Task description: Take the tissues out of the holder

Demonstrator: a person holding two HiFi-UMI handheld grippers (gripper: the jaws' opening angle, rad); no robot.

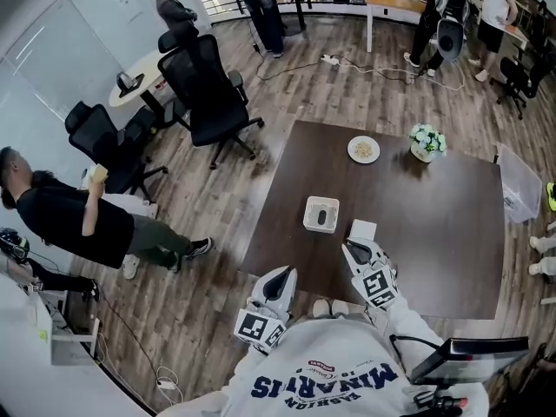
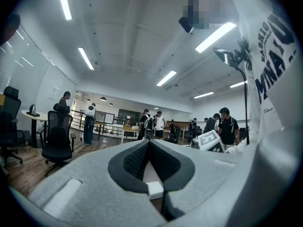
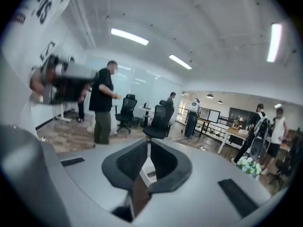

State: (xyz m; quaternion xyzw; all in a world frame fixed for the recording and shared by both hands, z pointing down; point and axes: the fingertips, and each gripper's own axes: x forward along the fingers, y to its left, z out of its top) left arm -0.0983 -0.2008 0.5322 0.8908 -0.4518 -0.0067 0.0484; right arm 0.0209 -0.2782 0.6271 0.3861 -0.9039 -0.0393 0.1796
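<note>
The tissue holder [image 1: 321, 215], a white square box with a dark slot in its top, stands on the dark brown table [image 1: 434, 233]. To its right a white tissue [image 1: 362, 229] lies flat on the table. My right gripper [image 1: 347, 245] is just behind that tissue. Its jaws [image 3: 148, 143] are drawn together to a thin slit with nothing between them, and a white patch [image 3: 144, 170] shows below them. My left gripper [image 1: 287, 273] hangs off the table's near edge. It is shut and empty, tips touching [image 2: 149, 142].
A plate of food [image 1: 364, 149] and a small pot of white flowers [image 1: 426, 142] stand at the table's far side. A clear bin [image 1: 519, 185] sits off the right edge. Black office chairs [image 1: 213, 94] and a crouching person [image 1: 78, 220] are to the left.
</note>
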